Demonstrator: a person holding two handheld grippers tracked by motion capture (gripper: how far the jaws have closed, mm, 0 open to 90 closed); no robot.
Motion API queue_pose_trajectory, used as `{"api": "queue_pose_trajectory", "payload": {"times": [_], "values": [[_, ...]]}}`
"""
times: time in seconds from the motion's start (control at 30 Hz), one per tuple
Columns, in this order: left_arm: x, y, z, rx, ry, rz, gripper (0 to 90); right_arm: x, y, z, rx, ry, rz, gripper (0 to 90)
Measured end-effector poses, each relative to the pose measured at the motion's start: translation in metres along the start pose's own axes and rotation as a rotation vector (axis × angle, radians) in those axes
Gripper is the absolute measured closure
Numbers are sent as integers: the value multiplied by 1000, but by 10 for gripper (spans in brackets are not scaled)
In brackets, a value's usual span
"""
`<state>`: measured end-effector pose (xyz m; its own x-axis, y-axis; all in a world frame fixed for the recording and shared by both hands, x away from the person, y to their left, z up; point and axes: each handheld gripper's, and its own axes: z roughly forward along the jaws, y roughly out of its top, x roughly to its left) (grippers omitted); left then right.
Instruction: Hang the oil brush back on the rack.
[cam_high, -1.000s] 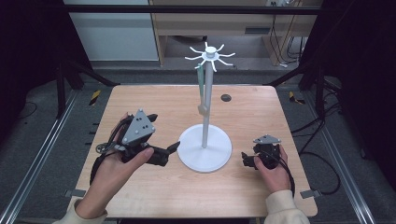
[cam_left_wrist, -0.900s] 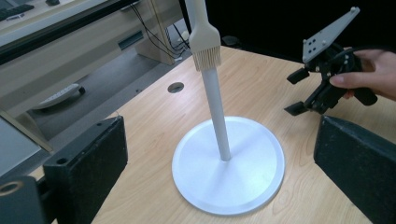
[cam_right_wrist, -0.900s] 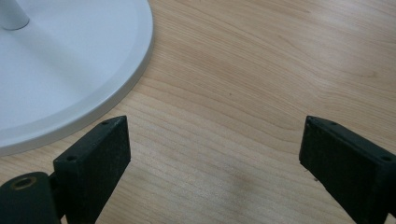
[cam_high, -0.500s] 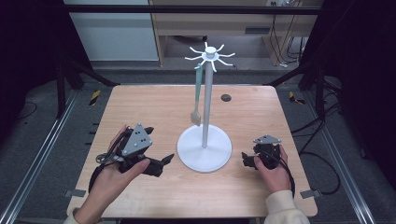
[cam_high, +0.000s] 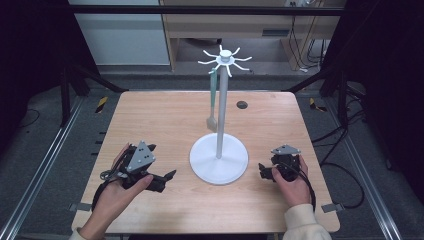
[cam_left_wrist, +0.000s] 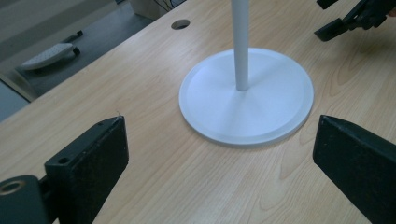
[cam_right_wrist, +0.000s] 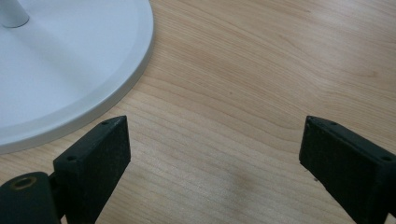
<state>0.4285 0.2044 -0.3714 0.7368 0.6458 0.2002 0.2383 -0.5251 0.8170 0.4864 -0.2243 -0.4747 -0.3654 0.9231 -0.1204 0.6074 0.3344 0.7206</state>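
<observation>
A white stand with a round base and a thin pole rises from the middle of the wooden table; its top carries several hooks. A pale green utensil hangs from one hook, left of the pole. Left of the base, my left gripper rests low over the table with nothing in it. In the left gripper view its jaws are wide apart and face the base. My right gripper lies right of the base, open and holding nothing, with the base rim at upper left.
A dark cable hole sits in the table behind the stand. Metal rails run along both sides of the table, and a cabinet and desk stand on the floor beyond. The right gripper shows far off in the left gripper view.
My left gripper has drawn back toward the near edge and slightly left, lowering to the table. The right gripper and the stand have not moved.
</observation>
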Motion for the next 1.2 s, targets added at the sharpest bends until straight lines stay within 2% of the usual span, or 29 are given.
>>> {"api": "queue_pose_trajectory", "payload": {"times": [0.33,0.47,0.7,1.0,1.1,1.2], "values": [[11,-43,10,57,23,-49,33,0,0,0,0,0,-5,94],[17,-64,15,80,30,-87,33,0,0,0,1,1,-5,94],[32,-92,17,100,57,-146,36,1,0,1,0,-3,-2,94],[51,-118,21,118,98,-218,39,1,0,1,3,-2,-5,94],[54,-125,23,121,94,-244,41,1,0,1,6,-2,-8,94],[56,-130,24,136,107,-243,41,2,0,1,5,-2,-8,94]]}}
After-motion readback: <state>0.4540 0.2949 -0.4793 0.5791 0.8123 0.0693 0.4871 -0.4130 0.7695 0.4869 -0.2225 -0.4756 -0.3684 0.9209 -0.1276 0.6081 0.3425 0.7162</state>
